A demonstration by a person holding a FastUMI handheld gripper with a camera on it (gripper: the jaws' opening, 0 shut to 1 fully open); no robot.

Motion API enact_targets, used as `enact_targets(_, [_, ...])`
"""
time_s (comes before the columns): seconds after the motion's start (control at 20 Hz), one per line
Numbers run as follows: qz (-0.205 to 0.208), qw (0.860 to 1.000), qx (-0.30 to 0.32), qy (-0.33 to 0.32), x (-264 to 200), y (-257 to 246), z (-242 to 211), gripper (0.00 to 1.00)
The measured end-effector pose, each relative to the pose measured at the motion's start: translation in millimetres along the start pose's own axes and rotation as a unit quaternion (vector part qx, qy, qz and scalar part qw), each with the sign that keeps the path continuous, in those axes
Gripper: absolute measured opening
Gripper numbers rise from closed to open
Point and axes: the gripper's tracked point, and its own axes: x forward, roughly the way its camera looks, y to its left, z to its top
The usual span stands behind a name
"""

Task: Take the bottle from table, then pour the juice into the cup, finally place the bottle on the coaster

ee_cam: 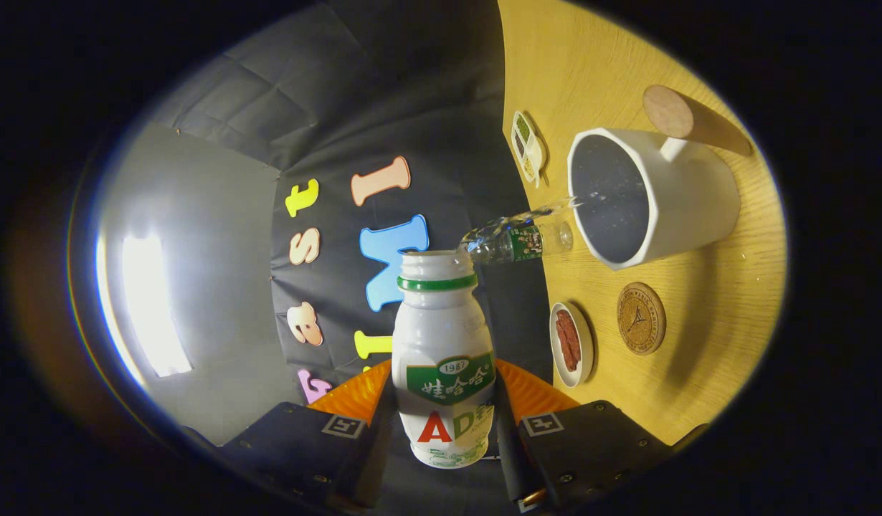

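Between my fingers (pixel 444 430), which clamp its lower body from both sides, the bottle (pixel 444 358) lies tipped toward the table (pixel 699 373), open mouth aimed at the cup (pixel 649 197). Beyond it sit a clear bottle (pixel 520 240) by the cup's rim and the coaster (pixel 640 317). My wrist is rolled sideways; a good pour probably needs the mouth nearer the rim and a slow tilt.

The bottle (pixel 444 358) label reads "1987", Chinese characters and "AD".
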Motion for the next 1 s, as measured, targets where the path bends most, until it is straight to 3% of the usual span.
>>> enact_targets(1.0, [0.01, 1.0, 0.021, 0.0, 3.4, 0.7, -2.3, 0.65])
